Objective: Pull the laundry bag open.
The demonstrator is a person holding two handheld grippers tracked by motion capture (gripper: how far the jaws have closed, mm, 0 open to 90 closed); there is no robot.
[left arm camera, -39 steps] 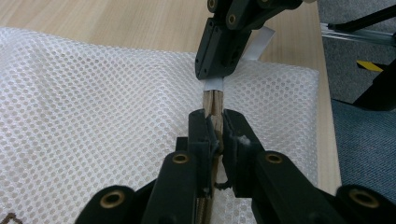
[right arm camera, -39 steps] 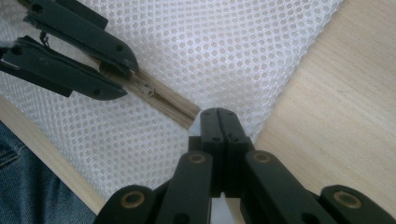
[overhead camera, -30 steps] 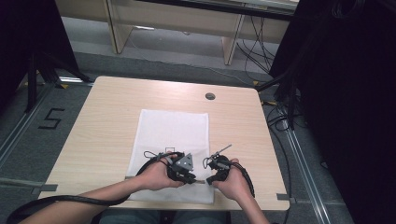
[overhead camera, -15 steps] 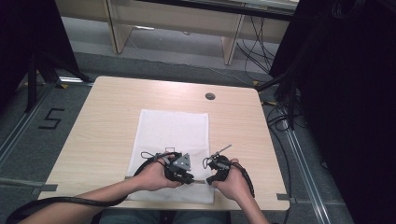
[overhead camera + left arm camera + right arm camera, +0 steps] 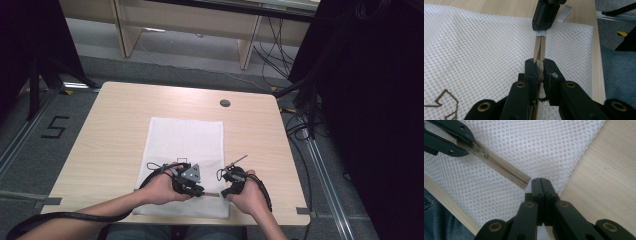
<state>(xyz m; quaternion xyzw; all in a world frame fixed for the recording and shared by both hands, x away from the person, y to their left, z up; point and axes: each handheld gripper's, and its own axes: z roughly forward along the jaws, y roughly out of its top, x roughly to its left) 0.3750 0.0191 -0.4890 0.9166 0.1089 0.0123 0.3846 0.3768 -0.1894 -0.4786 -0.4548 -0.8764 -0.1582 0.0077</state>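
While the white mesh laundry bag (image 5: 186, 165) lies flat on the worktop (image 5: 115, 130), the left gripper (image 5: 539, 68) pinches its tan zipper (image 5: 499, 165) at the slider and the right gripper (image 5: 541, 185) clamps the zipper's end; limp, light fabric likely needs both holds.

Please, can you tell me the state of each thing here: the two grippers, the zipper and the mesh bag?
Left gripper: shut on the zipper pull.
Right gripper: shut on the end of the zipper, at the bag's edge.
Zipper: closed along the stretch between the two grippers.
Mesh bag: lying flat on the table.
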